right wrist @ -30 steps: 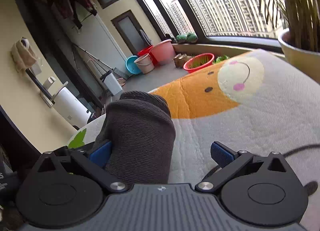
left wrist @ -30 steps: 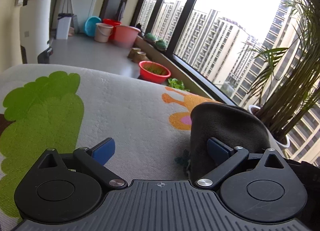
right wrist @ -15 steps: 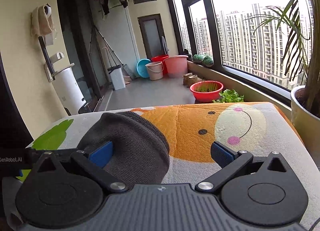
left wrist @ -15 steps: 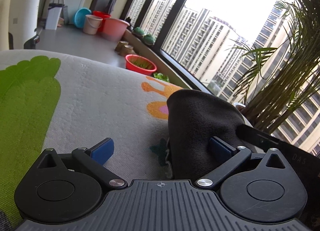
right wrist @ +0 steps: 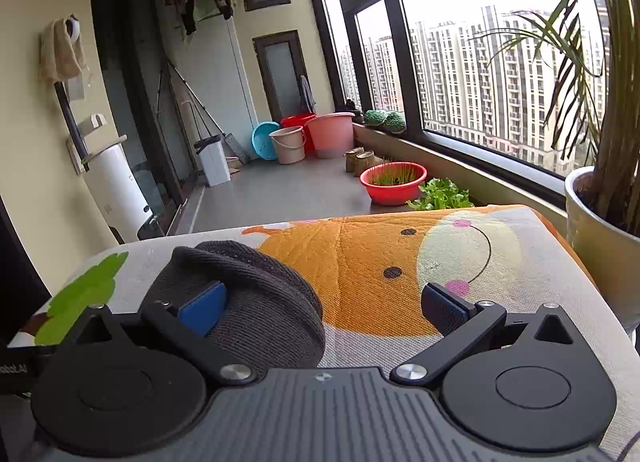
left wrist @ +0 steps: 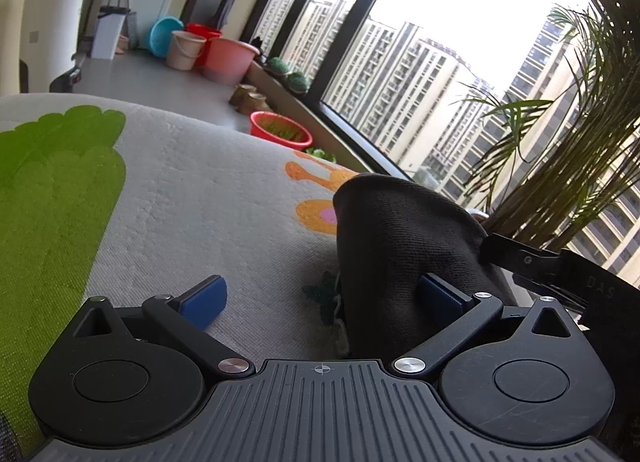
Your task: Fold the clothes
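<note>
A dark grey knitted garment (left wrist: 400, 246) lies bunched on the cartoon-printed mat (left wrist: 192, 190). In the left wrist view it stands up over my left gripper's (left wrist: 320, 296) right pad (left wrist: 440, 296); the jaws are wide apart and the left pad (left wrist: 204, 296) is bare. In the right wrist view the garment (right wrist: 256, 298) lies low on the mat (right wrist: 400, 262) and drapes around my right gripper's (right wrist: 324, 302) left pad (right wrist: 202, 308); its jaws are wide apart too. The other gripper's black body (left wrist: 560, 266) shows just right of the garment.
The mat covers a raised surface with edges at far and right sides (right wrist: 580, 262). A potted palm (right wrist: 600, 222) stands close by the right edge. A red basin (right wrist: 392, 182), buckets (right wrist: 312, 138) and a white bin (right wrist: 214, 160) stand on the balcony floor beyond.
The garment has dropped from a raised, upright bundle to lying low on the mat. Both grippers have tilted toward level and stayed wide apart.
</note>
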`<state>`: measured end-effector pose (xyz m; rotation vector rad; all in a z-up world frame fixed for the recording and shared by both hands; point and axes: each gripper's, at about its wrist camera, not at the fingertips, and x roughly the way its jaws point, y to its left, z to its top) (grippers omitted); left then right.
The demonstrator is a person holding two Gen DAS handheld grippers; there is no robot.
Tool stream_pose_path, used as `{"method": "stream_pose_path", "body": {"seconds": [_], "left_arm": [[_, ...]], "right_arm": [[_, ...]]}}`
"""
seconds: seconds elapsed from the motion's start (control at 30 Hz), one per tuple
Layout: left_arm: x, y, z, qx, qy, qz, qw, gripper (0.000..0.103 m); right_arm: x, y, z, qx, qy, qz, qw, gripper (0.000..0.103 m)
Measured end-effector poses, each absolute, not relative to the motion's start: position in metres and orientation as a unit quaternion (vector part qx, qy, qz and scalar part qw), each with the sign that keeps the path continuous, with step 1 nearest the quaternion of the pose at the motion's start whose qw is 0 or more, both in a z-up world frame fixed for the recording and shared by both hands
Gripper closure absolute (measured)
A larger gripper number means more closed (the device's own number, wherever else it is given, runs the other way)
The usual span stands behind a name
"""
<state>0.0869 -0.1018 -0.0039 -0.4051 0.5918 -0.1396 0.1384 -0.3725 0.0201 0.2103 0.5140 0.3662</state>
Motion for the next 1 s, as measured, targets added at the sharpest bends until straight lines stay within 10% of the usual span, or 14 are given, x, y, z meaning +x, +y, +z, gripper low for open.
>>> {"method": "stream_pose_path", "body": {"seconds": [1.0], "left_arm": [[0.100, -0.117, -0.001, -0.210, 0.285, -0.049, 0.934, 0.000]], "right_arm": [[0.129, -0.363, 0.017, 0.021, 0.238, 0.208, 0.948, 0.000]]}}
